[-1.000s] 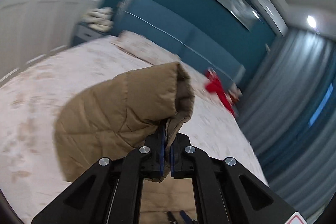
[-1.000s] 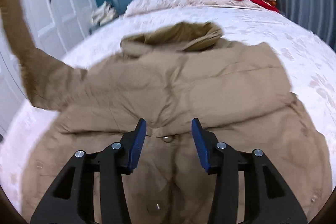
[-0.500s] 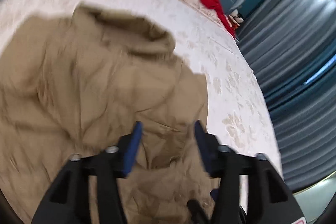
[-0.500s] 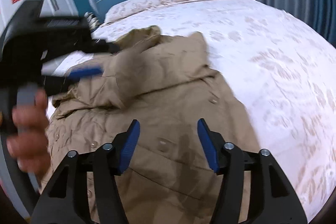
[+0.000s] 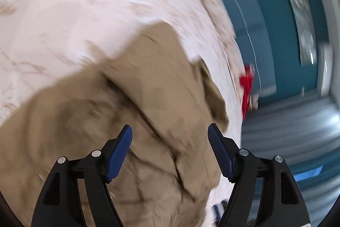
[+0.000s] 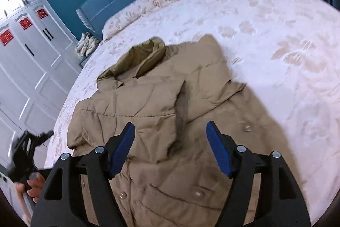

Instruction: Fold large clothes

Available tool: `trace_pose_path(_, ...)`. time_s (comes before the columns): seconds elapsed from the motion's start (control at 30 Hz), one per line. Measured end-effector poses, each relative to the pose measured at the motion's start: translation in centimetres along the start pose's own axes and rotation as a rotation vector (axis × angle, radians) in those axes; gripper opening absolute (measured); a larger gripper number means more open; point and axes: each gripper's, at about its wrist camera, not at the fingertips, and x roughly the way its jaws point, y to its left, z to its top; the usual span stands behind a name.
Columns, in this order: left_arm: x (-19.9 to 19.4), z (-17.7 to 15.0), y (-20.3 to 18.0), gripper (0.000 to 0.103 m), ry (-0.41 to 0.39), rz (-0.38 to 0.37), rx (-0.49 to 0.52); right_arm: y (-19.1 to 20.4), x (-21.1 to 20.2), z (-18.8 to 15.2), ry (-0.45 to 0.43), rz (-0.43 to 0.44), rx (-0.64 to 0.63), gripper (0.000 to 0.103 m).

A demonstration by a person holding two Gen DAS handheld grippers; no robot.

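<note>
In the left wrist view, blurred, the left gripper [image 5: 170, 149] is hovering over the tan padded coat [image 5: 119, 120] lying on the bed [image 5: 63, 3], fingers spread and grasping nothing. In the right wrist view, the right gripper [image 6: 170, 147] is likewise hanging released above the coat [image 6: 161, 103], both sleeves [image 6: 136, 103] lying folded across the chest. Likely next: pinching the hem to fold it upward.

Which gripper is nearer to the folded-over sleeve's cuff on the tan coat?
Right. The right gripper hangs open just above the sleeve cuff on the tan coat. The left gripper, also open, is off beyond the coat's edge.
</note>
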Motion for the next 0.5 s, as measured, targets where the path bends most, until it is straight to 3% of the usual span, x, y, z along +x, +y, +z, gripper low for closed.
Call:
trace_pose_path(0.1, 0.7, 1.9, 2.6, 0.07, -0.016, -0.01, -0.117, 0.4, 1.8, -0.3, 0.047, -0.004, 0.033, 0.067)
trace_pose_path(0.17, 1.3, 2.6, 3.8, 0.07, -0.01, -0.011, -0.175, 0.5, 2.9, -0.8, 0.082, -0.001, 0.055, 0.059)
trace_pose_path(0.2, 1.7, 2.9, 4.2, 0.07, -0.004, -0.032, -0.208, 0.6, 3.1, -0.9, 0.09, 0.002, 0.059, 0.051)
trace_pose_path(0.27, 2.3, 3.1, 4.0, 0.07, -0.003, -0.055, -0.234, 1.2, 3.6, -0.9, 0.1, -0.012, 0.043, 0.022)
trace_pose_path(0.3, 2.5, 3.1, 3.9, 0.07, -0.006, -0.055, -0.235, 1.4, 3.5, -0.8, 0.105, -0.003, 0.032, 0.0)
trace_pose_path(0.37, 2.6, 3.5, 4.2, 0.068, -0.014, -0.056, -0.233, 2.1, 2.9, 0.2, 0.097, 0.031, 0.021, 0.0)
trace_pose_path(0.5, 3.5, 4.5, 3.4, 0.059, -0.032, 0.029, -0.2, 4.7, -1.9, 4.9, -0.071, 0.058, -0.093, 0.0)
